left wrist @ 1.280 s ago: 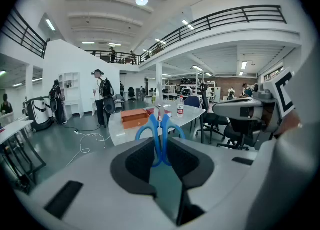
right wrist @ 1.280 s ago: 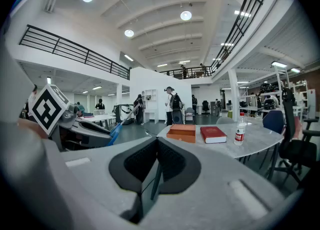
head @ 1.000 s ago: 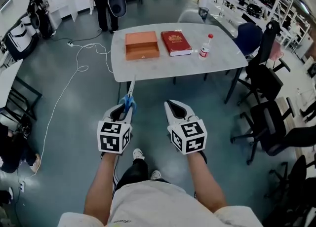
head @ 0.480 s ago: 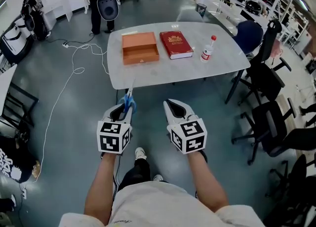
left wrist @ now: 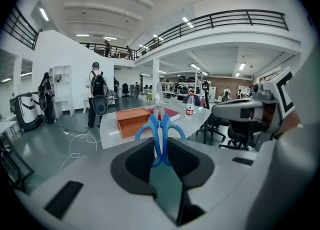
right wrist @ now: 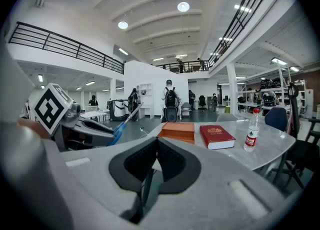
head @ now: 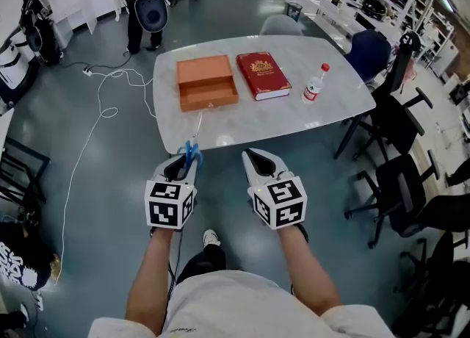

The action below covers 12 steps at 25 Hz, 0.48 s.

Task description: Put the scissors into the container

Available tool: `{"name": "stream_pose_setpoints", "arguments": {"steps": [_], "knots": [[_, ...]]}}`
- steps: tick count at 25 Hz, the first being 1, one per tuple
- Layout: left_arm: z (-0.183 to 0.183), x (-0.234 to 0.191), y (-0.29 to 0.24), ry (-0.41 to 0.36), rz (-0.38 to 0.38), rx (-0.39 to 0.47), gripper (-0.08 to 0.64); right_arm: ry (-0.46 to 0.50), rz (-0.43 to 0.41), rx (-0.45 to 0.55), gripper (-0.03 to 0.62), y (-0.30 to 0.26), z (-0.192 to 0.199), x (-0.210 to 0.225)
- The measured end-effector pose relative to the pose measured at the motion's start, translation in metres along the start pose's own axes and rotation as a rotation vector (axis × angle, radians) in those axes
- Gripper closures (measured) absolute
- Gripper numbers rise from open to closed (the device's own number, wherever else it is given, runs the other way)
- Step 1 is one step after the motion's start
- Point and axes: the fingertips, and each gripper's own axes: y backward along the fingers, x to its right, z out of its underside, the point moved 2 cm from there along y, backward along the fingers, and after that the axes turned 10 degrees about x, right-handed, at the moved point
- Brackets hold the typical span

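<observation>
The blue-handled scissors (head: 192, 152) are clamped by their handles in my left gripper (head: 184, 160), blades pointing toward the table; in the left gripper view the scissors (left wrist: 160, 129) stand upright between the jaws. The container, an open orange box (head: 207, 83), sits on the white table (head: 242, 123) ahead, left of centre, with the same orange box (left wrist: 134, 121) (right wrist: 178, 130) beyond the jaws in both gripper views. My right gripper (head: 254, 157) is shut with nothing in it, level with the left; both are short of the table's near edge.
A red book (head: 263, 75) lies right of the box, and a plastic bottle (head: 313, 88) stands further right. Black office chairs (head: 400, 120) crowd the table's right side. A white cable (head: 99, 112) trails on the floor at left. A person with a backpack (head: 145, 2) stands beyond the table.
The table with the box, book and bottle has come closer to both grippers. The grippers keep their pose and the scissors stay held.
</observation>
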Motion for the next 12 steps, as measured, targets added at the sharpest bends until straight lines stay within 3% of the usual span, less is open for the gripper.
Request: {"name": "stream_pose_setpoints", "arguments": {"steps": [12], "knots": [[-0.024,-0.066,-0.057,-0.004,0.033,-0.008,0.483,0.011,0.028,-0.009,0.588,-0.087,-0.019,0.012]]}}
